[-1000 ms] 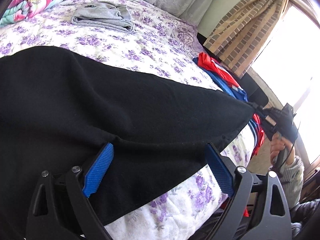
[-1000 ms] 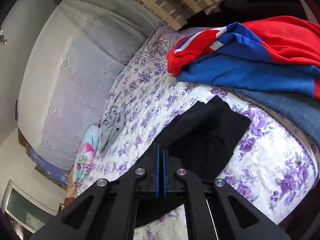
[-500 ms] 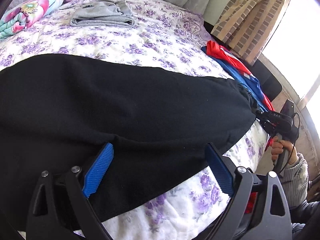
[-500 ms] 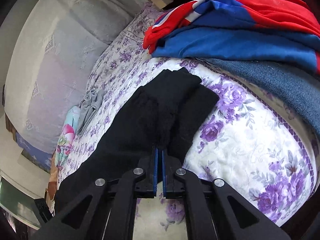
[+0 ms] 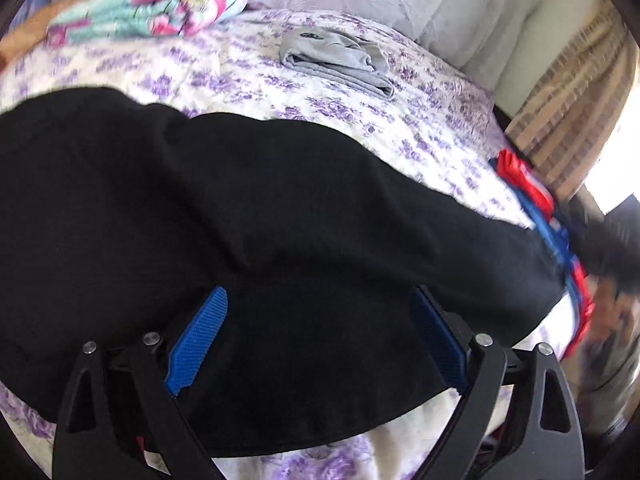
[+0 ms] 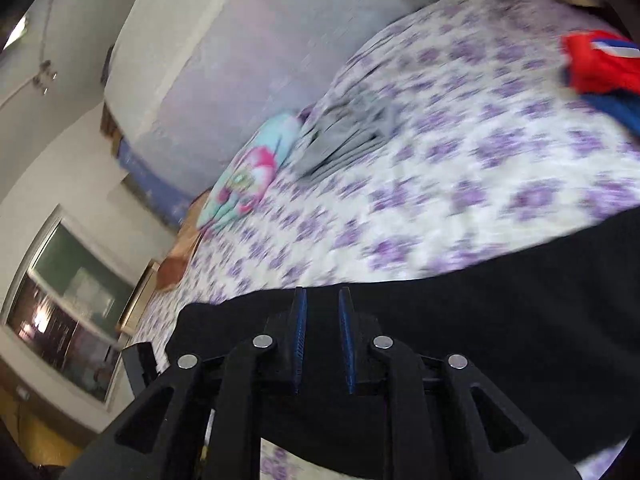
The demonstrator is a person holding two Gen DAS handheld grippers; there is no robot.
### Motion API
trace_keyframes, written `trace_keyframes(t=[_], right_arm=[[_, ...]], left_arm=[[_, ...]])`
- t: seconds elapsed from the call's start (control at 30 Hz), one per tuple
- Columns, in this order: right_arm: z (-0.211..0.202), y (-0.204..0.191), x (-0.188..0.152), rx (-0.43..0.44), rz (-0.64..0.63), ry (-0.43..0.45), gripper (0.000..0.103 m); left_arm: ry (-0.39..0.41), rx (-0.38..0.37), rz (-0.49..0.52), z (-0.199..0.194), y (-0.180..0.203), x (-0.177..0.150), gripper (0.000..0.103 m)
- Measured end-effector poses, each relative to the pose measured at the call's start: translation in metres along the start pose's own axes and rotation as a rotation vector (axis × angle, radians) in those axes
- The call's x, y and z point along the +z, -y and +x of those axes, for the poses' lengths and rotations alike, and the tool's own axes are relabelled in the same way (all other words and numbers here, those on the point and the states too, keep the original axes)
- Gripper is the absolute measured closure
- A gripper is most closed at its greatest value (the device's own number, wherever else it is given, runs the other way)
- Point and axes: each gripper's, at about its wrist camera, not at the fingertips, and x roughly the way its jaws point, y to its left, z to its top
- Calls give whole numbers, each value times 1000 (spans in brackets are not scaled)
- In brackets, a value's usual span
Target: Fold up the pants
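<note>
The black pants lie spread across the purple-flowered bedspread. My left gripper is wide open just above the near part of the pants, its blue pads on either side of the cloth and holding nothing. In the right wrist view the pants fill the lower frame. My right gripper hovers over their edge with its jaws slightly apart and nothing visibly between the pads. The right wrist view is blurred by motion.
A folded grey garment lies further up the bed, also shown in the right wrist view. A floral pillow sits at the head. A red and blue pile of clothes lies at the right edge. A curtain hangs beyond.
My right gripper has let go of the pants end and its jaws have parted a little; it has swung left over the cloth. The pants have settled flatter on the bed.
</note>
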Motion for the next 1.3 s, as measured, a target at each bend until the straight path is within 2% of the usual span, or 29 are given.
trace_keyframes(t=[0.1, 0.2, 0.27, 0.33, 0.4, 0.5, 0.6, 0.63, 0.67, 0.73, 0.8, 0.87, 0.9, 1.03, 1.13, 1.17, 1.2, 1.23, 1.27, 1.3], right_arm=[[91, -41, 23, 53, -83, -163, 86], [152, -60, 45, 35, -110, -246, 85], [184, -53, 54, 19, -59, -304, 58], [200, -44, 50, 33, 2, -372, 58], [203, -43, 36, 135, 38, -447, 58], [185, -56, 8, 216, 19, -502, 58], [166, -81, -10, 234, -108, -544, 53], [162, -91, -18, 231, -174, -573, 48], [162, -98, -25, 205, -230, -586, 46], [157, -104, -29, 128, -288, -545, 46], [148, -104, -16, 165, -265, -469, 46], [141, -100, 8, 173, -215, -353, 45], [145, -96, 18, 162, -201, -334, 39], [197, -70, 38, 92, -91, -480, 35], [222, -69, 29, 177, -44, -600, 35], [225, -71, 27, 183, -49, -606, 35], [227, -75, 25, 194, -55, -606, 35], [229, -78, 23, 210, -61, -608, 40], [230, -80, 21, 229, -57, -606, 48], [231, -82, 21, 241, -51, -606, 64]], left_arm=[[22, 82, 81, 4, 12, -8, 9], [50, 100, 118, 5, 14, -14, 5], [59, 92, 118, 4, 11, -15, 5], [60, 80, 120, 5, 11, -14, 5], [64, 63, 122, 4, 8, -14, 5], [70, 51, 125, 6, 8, -11, 5], [71, 44, 117, 7, 8, -10, 5], [73, 42, 115, 6, 8, -10, 5], [75, 41, 115, 6, 7, -10, 5], [75, 46, 117, 6, 8, -10, 5], [75, 47, 118, 6, 9, -11, 5], [76, 47, 117, 6, 9, -11, 5], [76, 48, 117, 6, 9, -12, 5], [78, 46, 118, 6, 8, -11, 5], [82, 45, 119, 6, 7, -11, 5], [83, 47, 120, 6, 8, -11, 5], [83, 48, 122, 6, 8, -12, 5], [83, 49, 122, 6, 8, -12, 5], [83, 48, 122, 6, 9, -12, 5], [84, 48, 122, 5, 9, -13, 5]])
